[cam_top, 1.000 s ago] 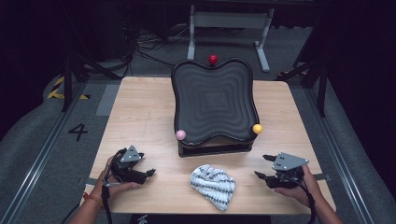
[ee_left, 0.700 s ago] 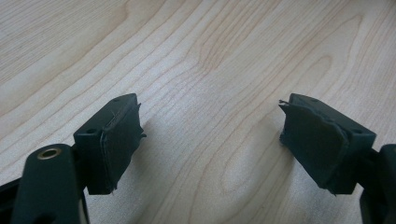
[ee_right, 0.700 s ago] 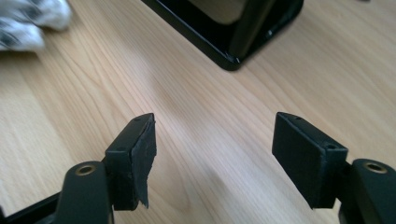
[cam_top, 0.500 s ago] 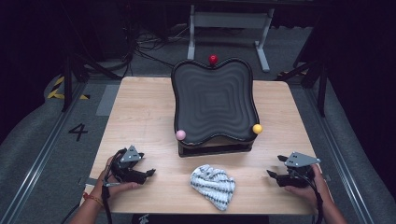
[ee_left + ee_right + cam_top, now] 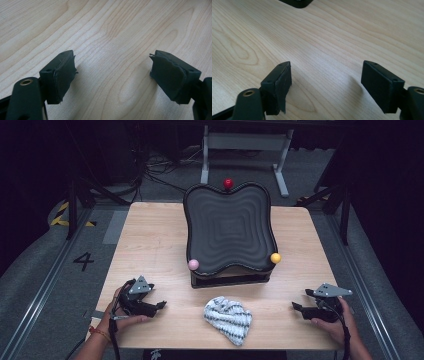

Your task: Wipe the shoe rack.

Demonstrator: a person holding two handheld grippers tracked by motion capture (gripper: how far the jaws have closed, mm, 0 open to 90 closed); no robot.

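My left gripper rests on the wooden table near its front left, held by a hand, jaws pointing right. In the left gripper view its gripper stands open over bare wood with nothing between the pads. My right gripper lies at the table's front right, jaws pointing left. In the right gripper view it is open, empty, just above the wood. A crumpled white and grey striped cloth lies between the two grippers near the front edge.
A black wavy-edged tray stands tilted on a black base behind the cloth. A pink ball, a yellow ball and a red ball sit at its rim. A corner of the base shows in the right gripper view.
My right gripper has moved right and toward the front edge, away from the cloth. The left gripper and the cloth have stayed put.
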